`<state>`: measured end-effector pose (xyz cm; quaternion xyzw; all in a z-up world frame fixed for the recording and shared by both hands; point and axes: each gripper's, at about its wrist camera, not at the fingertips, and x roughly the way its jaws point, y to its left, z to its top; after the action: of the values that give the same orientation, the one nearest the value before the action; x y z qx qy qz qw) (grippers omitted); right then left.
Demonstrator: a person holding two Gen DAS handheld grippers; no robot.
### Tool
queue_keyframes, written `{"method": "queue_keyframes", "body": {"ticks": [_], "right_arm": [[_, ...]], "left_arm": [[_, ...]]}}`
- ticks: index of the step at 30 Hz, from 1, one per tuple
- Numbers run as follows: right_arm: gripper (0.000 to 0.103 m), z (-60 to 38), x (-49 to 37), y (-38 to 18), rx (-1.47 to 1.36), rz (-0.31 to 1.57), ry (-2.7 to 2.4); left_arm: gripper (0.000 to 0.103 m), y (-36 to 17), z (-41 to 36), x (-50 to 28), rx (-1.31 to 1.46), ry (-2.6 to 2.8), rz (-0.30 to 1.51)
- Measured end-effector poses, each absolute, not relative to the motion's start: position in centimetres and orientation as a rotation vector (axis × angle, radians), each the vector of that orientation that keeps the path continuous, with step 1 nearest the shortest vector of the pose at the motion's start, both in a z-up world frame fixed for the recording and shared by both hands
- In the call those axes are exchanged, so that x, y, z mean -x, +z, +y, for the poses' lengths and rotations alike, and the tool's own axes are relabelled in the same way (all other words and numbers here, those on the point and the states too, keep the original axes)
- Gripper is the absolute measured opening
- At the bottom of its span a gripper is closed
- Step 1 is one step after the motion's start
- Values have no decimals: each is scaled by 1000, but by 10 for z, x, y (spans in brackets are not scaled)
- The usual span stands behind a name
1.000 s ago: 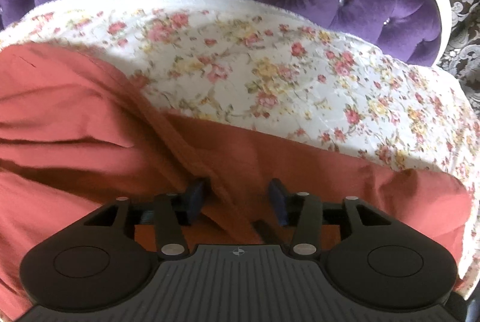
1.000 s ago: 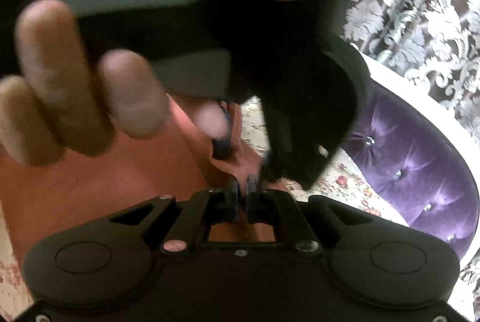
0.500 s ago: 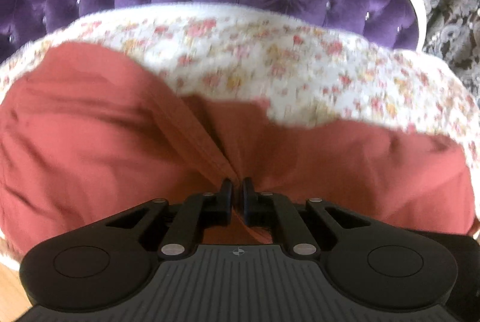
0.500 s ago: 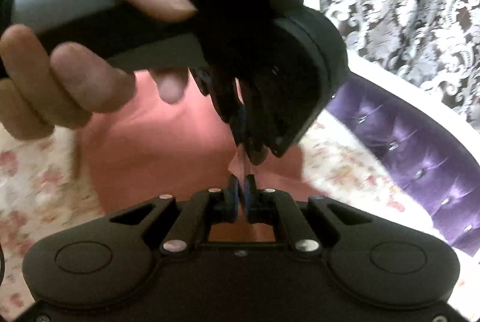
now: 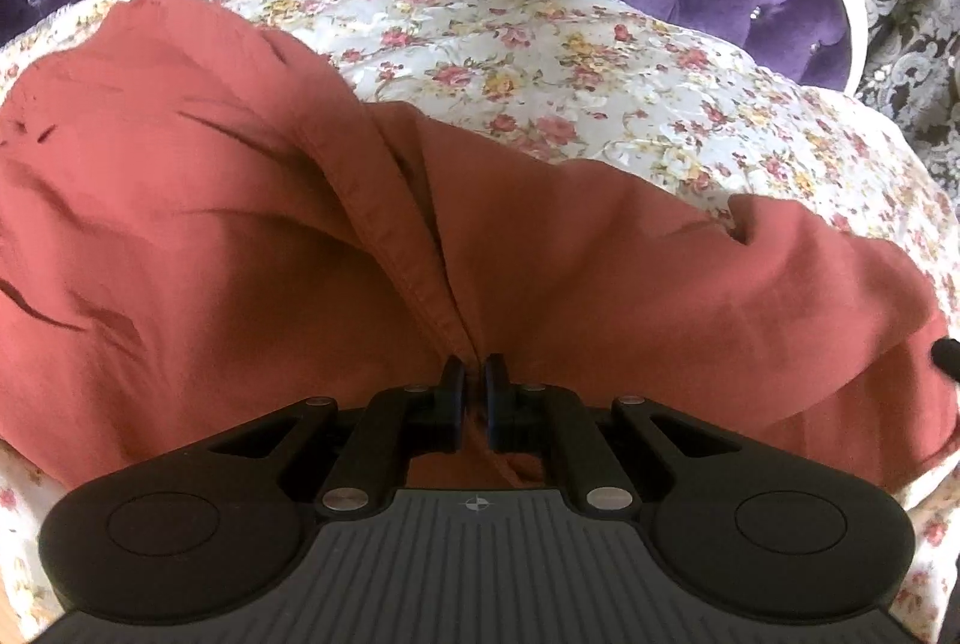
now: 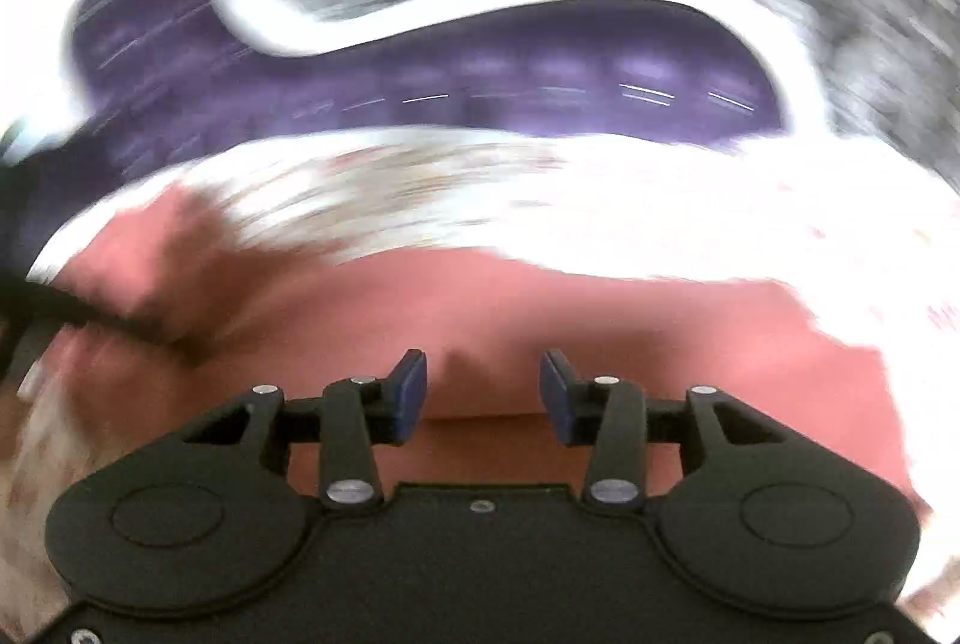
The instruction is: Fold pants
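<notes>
The left claw (image 5: pixel 473 392) pinched a seam of the red pants (image 5: pixel 210 236) lying ahead on the flowered sheet (image 5: pixel 540 62); the right claw (image 6: pixel 483 392) stood spread above them.

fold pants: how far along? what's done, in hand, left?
Done: the rust-red pants lie doubled in thick layers on the floral bedspread, so a first fold seems made. In hand: the left gripper is shut on a seam ridge; the right gripper is open over the cloth, its view blurred. Left: further folds and smoothing the wrinkles.
</notes>
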<state>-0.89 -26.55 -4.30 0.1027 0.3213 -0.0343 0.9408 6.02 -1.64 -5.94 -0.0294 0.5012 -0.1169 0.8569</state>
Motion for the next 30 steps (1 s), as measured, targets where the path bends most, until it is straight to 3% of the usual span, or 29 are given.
{"method": "queue_keyframes", "body": {"ticks": [4, 16, 18, 19, 20, 22, 26, 28, 29, 30], "right_arm": [[54, -349, 16, -50, -446, 639, -265], [54, -410, -29, -84, -494, 679, -150], [42, -407, -34, -85, -491, 713, -125], [22, -406, -36, -79, -497, 720, -113], [14, -403, -36, -68, -519, 725, -111], [9, -400, -27, -38, -614, 675, -58], [7, -385, 5, 31, -590, 585, -77], [8, -388, 16, 40, -570, 597, -171], [17, -392, 21, 36, -559, 599, -207], [20, -395, 23, 31, -528, 594, -224]], "left_arm": [[7, -61, -12, -62, 93, -254, 1065], [7, -63, -13, -65, 96, -258, 1077], [7, -64, -12, -66, 96, -258, 1081], [7, -63, -12, -66, 100, -259, 1082], [7, -63, -11, -66, 102, -260, 1084], [7, -61, -11, -67, 102, -264, 1085], [7, -59, -12, -64, 92, -269, 1077], [7, -60, -13, -65, 84, -272, 1076], [7, -61, -13, -66, 85, -272, 1079], [7, -62, -12, -67, 93, -273, 1083]]}}
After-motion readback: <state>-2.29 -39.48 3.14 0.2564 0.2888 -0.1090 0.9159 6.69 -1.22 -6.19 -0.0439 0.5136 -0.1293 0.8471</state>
